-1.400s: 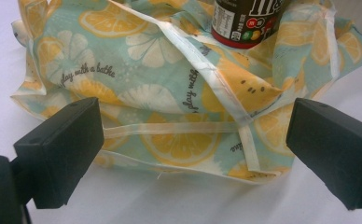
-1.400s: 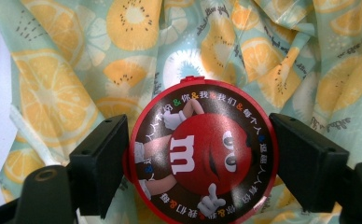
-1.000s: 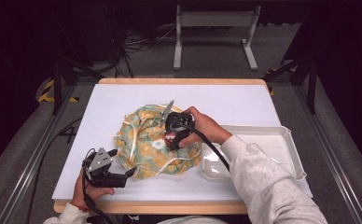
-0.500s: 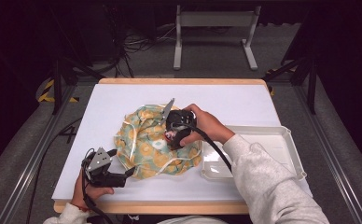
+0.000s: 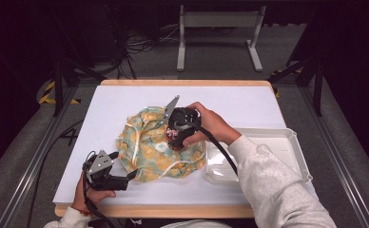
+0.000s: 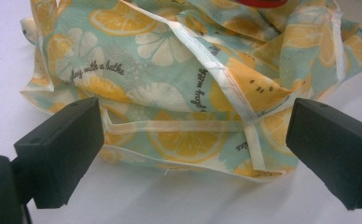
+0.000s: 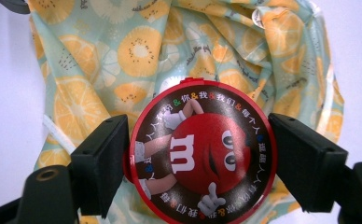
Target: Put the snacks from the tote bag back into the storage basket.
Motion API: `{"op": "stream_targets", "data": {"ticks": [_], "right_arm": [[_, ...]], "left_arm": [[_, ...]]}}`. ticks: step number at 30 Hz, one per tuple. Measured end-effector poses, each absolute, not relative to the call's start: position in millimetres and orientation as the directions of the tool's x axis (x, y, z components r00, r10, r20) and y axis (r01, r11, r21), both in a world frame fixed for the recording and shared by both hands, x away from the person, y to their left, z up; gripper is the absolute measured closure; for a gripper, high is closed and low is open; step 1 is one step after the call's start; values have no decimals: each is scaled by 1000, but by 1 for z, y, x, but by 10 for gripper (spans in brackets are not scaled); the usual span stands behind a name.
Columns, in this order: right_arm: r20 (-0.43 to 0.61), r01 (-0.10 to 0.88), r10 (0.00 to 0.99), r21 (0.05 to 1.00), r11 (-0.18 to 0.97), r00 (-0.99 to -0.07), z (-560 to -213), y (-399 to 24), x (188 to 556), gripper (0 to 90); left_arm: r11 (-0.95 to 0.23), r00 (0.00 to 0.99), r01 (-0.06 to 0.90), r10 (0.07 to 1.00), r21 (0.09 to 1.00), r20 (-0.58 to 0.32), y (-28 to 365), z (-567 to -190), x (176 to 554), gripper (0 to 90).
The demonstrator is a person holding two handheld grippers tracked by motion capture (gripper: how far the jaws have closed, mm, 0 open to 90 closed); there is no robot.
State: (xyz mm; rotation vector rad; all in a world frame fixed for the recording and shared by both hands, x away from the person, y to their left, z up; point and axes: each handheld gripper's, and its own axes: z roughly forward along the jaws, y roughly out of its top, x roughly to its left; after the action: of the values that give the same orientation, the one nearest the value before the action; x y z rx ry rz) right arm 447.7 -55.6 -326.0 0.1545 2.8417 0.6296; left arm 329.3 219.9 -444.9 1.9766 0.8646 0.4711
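At the table's (image 5: 249, 102) near edge the left tool (image 5: 131, 175) lies low, jaws spread toward the crumpled citrus-print cloth (image 5: 147, 147). Farther in, the right tool (image 7: 198, 154) pinches a round red tin (image 7: 202, 156), its printed face upward, over the cloth's middle.

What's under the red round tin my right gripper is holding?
The fruit-print cloth lies crumpled beneath the red tin, which the right gripper clamps. Whatever is under the cloth is covered.
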Motion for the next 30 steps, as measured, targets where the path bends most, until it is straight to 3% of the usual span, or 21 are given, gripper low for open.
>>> {"op": "stream_targets", "data": {"ticks": [30], "right_arm": [[-247, 61, 193, 460, 886, -950, -282, -116, 431, 237]], "left_arm": [[-354, 684, 402, 730, 844, -20, 220, -446, 331, 51]]}}
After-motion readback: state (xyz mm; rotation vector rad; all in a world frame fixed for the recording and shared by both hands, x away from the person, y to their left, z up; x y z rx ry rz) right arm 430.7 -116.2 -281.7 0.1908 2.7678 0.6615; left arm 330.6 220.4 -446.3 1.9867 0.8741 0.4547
